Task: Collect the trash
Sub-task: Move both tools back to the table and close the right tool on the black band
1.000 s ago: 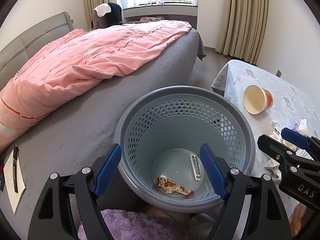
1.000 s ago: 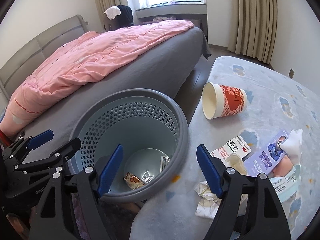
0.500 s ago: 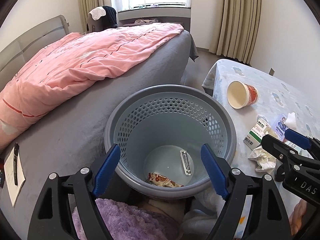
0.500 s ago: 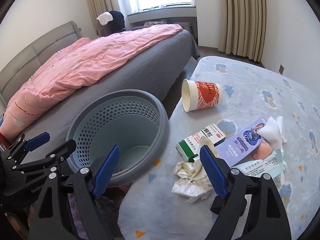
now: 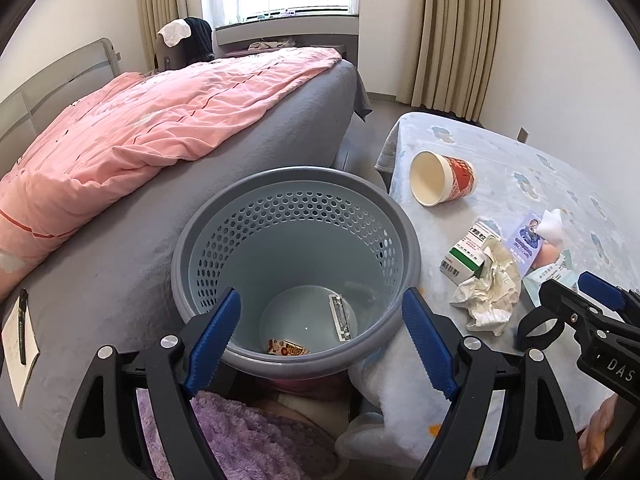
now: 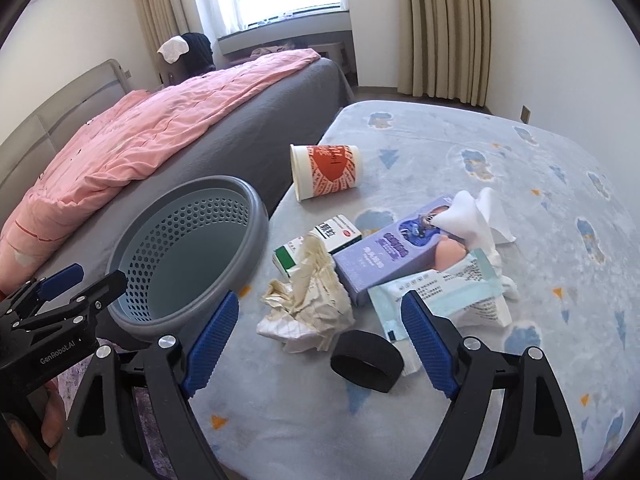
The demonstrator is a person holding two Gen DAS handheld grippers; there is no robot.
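Note:
A grey-blue perforated bin (image 5: 296, 240) (image 6: 188, 256) stands between the bed and the low table, with a snack wrapper (image 5: 286, 348) and a small strip (image 5: 339, 316) at its bottom. My left gripper (image 5: 320, 340) is open and empty above the bin's near rim. My right gripper (image 6: 320, 344) is open and empty above the table. Just ahead of it lie crumpled paper (image 6: 308, 304) (image 5: 492, 292), a black ring (image 6: 366, 360), a green-white box (image 6: 316, 240), a purple box (image 6: 396, 256), a pale blue packet (image 6: 440, 296), white tissue (image 6: 476, 216) and a tipped red-white paper cup (image 6: 326, 170) (image 5: 440, 178).
The low table has a light blue patterned cloth (image 6: 500, 160). A grey bed with a pink quilt (image 5: 160, 120) lies left of the bin. A notepad with a pen (image 5: 20, 336) sits on the bed's near edge. Purple fleece (image 5: 256, 440) is under my left gripper.
My right gripper has swung right, from the bin to over the trash on the table, and a black ring has come into view. My left gripper has drawn back a little from the bin.

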